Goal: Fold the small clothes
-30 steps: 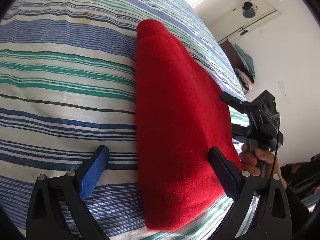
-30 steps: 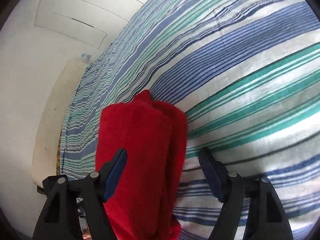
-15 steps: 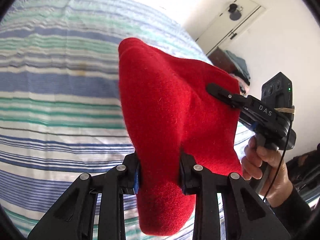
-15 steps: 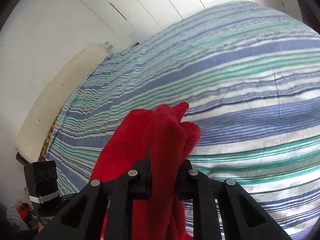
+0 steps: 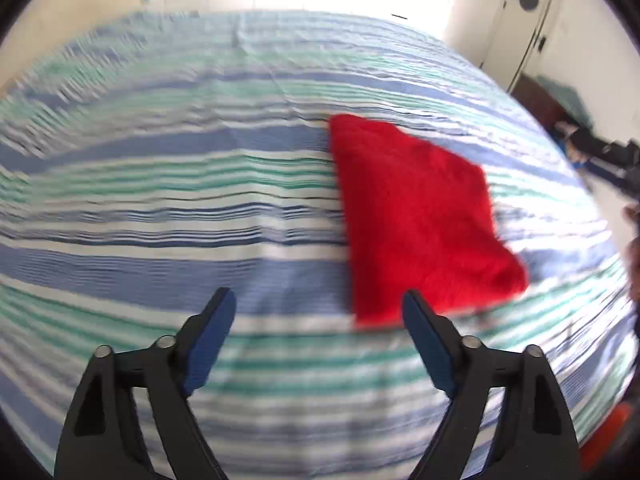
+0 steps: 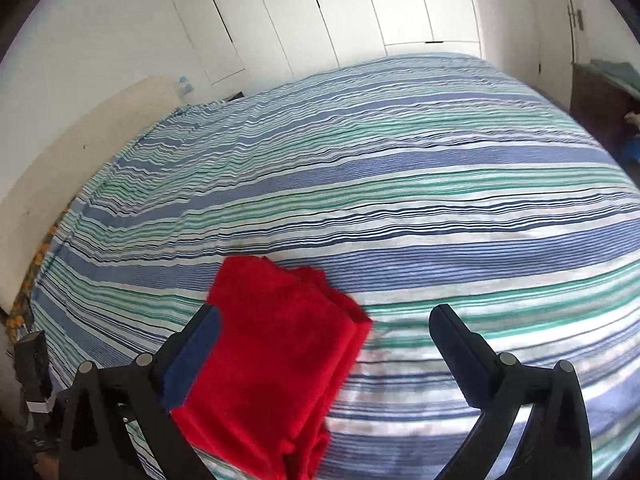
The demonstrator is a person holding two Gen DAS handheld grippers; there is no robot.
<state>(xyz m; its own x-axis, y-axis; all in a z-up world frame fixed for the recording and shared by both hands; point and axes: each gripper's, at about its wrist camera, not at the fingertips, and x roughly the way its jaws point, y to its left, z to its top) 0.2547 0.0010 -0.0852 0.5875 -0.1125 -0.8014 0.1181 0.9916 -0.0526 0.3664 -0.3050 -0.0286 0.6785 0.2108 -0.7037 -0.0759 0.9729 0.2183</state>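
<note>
While both tongs (image 5: 316, 306) (image 6: 326, 324) have just opened empty, one folded red garment (image 5: 416, 216) lies on the striped bed (image 5: 160, 208).

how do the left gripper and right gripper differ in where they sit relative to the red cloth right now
The left gripper has only bedsheet between its fingers; the folded red cloth lies just past its right finger. The right gripper has the cloth's near end showing between its fingers, against the left one. Shared: both have just been opening, stand wide, and hold nothing.

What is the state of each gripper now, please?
Left gripper: jaws open, holding nothing.
Right gripper: jaws open, red cloth released on the bed.
</note>
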